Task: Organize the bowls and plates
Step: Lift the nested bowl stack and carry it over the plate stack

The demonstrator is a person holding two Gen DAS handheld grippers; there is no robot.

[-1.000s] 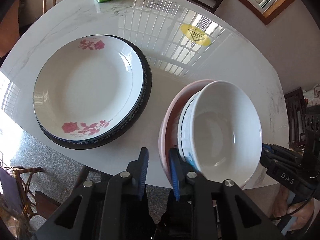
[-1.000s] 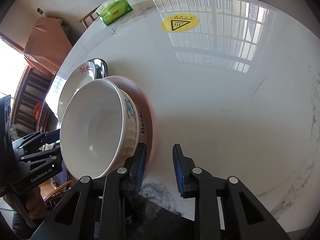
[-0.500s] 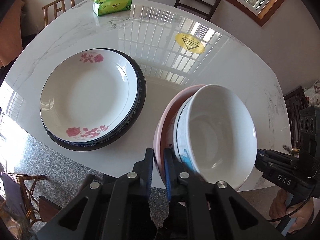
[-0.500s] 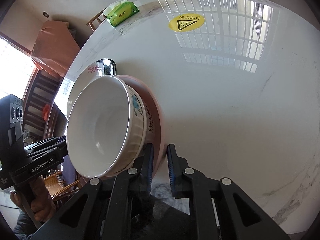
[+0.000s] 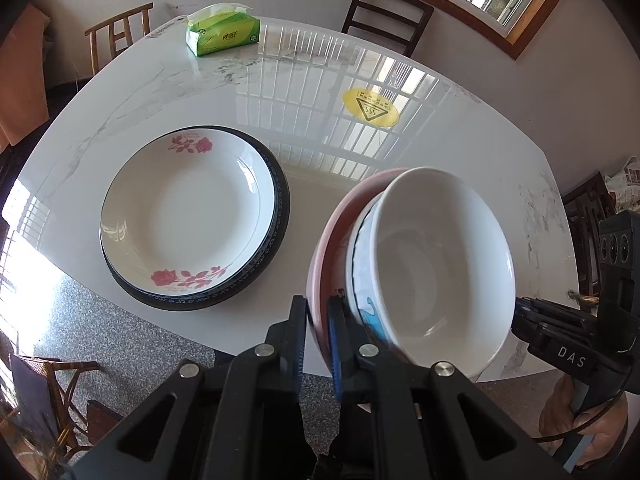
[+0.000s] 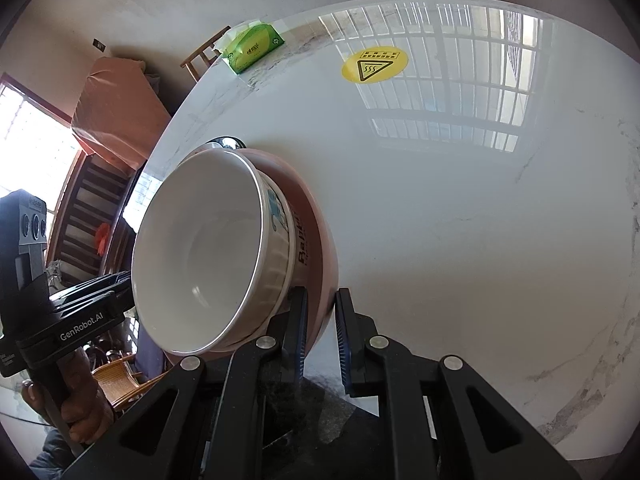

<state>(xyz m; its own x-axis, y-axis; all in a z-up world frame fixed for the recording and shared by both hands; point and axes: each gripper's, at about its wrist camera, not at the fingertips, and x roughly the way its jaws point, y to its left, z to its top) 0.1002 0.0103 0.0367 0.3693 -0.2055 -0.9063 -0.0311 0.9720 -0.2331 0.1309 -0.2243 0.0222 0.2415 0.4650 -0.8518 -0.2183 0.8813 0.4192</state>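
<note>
A white bowl with blue print sits inside a pink bowl; both are lifted above the white marble table. My left gripper is shut on the pink bowl's near rim. My right gripper is shut on the pink bowl's opposite rim, with the white bowl beside it. A white rose-patterned plate rests on a dark blue-rimmed plate on the table to the left. In the right wrist view the plates are almost hidden behind the bowls.
A green tissue pack lies at the table's far edge, and a yellow warning sticker is on the tabletop. Wooden chairs stand around the table. The near table edge runs below the bowls.
Both grippers closed on the pink bowl's rim and raised the nested bowls off the table. The cameras now sit higher and farther from the plates.
</note>
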